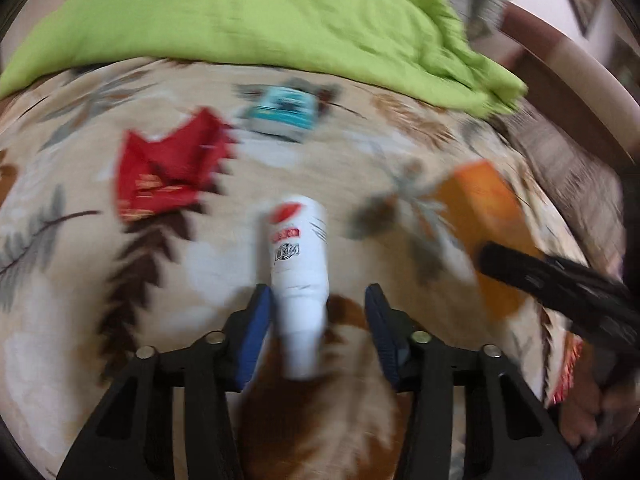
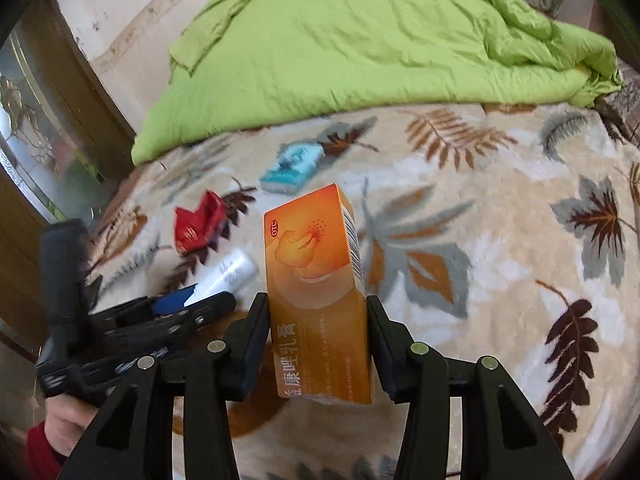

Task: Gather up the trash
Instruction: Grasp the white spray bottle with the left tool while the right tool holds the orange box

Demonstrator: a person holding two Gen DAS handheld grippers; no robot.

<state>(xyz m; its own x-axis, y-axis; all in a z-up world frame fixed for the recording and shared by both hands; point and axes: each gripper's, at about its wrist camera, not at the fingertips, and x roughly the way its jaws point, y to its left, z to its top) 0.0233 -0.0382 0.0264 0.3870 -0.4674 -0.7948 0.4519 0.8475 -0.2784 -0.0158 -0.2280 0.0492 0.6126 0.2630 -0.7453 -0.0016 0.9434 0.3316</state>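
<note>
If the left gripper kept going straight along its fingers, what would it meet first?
The white tube already lies between the left gripper fingers, one finger touching it. Beyond the tube, probably the leaf-patterned blanket near the teal packet, though blur makes depth unclear.

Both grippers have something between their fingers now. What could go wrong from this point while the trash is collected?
1. The white tube sits between the left gripper fingers, but a gap shows on one side, so it may slip out.
2. The right gripper holds only the lower end of the orange box; the tall box may tilt or twist.
3. The two grippers are close together and may bump.
</note>
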